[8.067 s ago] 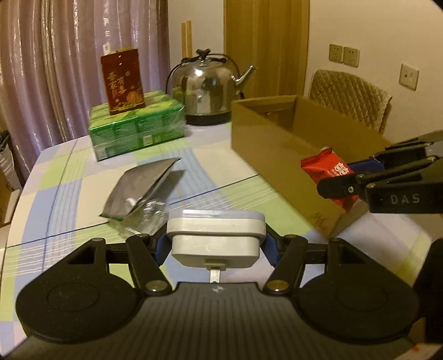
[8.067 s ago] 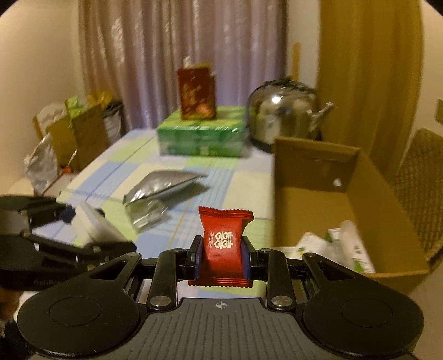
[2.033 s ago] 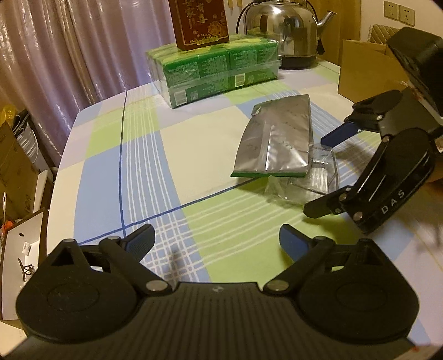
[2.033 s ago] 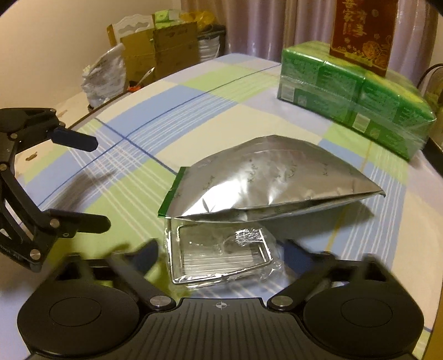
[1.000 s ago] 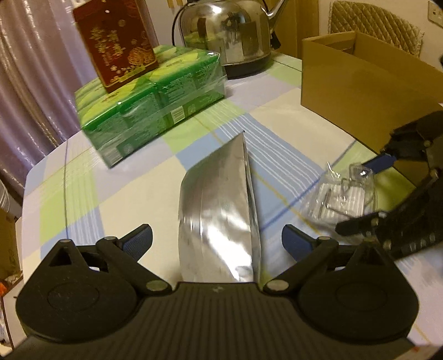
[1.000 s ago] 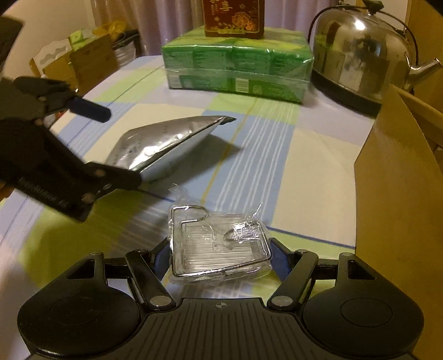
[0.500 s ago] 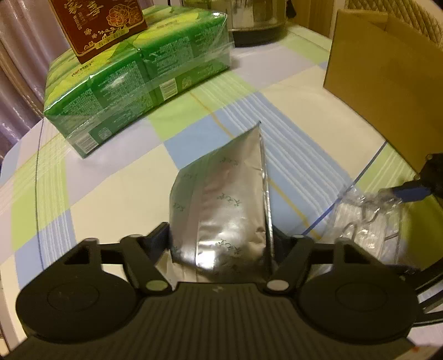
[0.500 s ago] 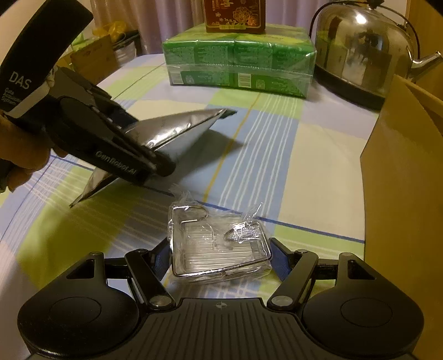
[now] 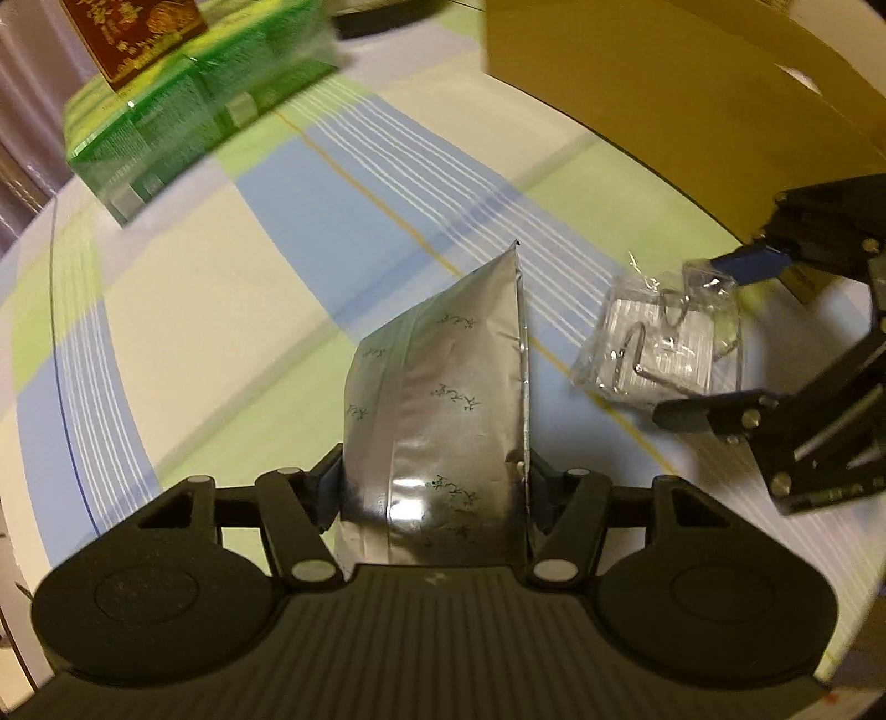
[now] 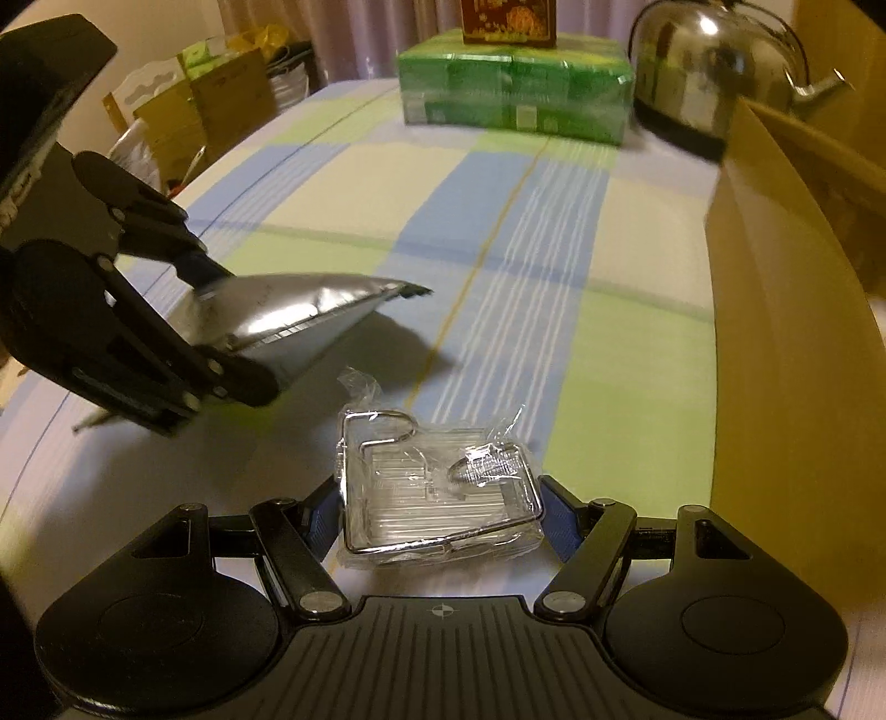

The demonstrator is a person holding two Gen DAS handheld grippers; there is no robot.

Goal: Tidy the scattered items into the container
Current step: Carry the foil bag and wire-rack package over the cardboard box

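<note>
A silver foil pouch (image 9: 437,399) sits between the pads of my left gripper (image 9: 436,482). The jaws are closing and press on its near end. In the right wrist view the pouch (image 10: 310,304) juts out of the left gripper (image 10: 227,327) with its far tip off the checked cloth. My right gripper (image 10: 440,515) is shut on a clear plastic packet (image 10: 437,498) holding a wire hook. The same packet (image 9: 659,343) shows in the right gripper (image 9: 714,338) to the pouch's right. The open cardboard box (image 10: 786,332) stands just right of both.
At the table's far end stand a green shrink-wrapped pack (image 10: 515,94) with a red carton (image 10: 509,19) on top and a steel kettle (image 10: 714,72). Cardboard boxes and bags (image 10: 221,105) sit beyond the table's left edge. The box wall (image 9: 664,83) is close by.
My left gripper went from open around the pouch to shut on it and raised it. Both grippers have shifted toward the cardboard box, the right one still holding the clear packet.
</note>
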